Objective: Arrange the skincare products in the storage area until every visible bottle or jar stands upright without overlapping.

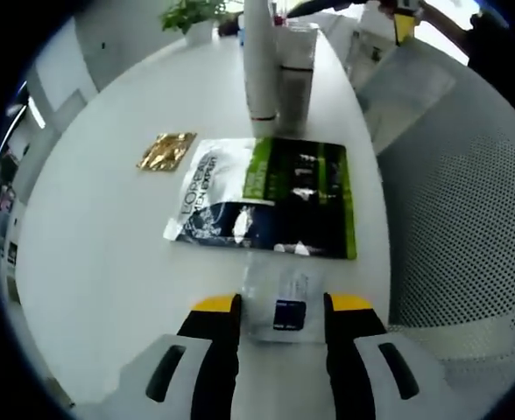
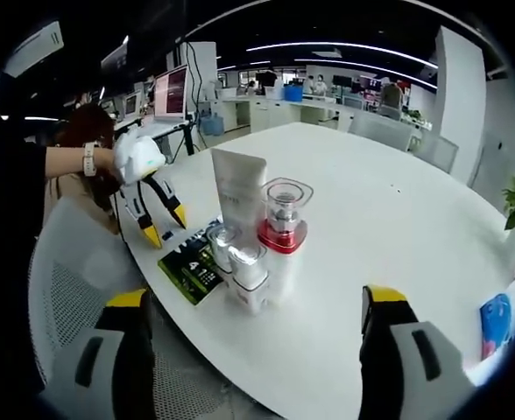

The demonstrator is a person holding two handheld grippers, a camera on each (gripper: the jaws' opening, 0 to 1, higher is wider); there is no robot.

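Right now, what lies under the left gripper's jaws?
A small clear sachet lies flat on the white table between the open left gripper jaws, beside the green-and-black packet. Its near edge is hidden.

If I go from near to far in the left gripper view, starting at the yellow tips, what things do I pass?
Small clear sachet → big black-and-green packet → gold sachet → tall white tube → potted plant.
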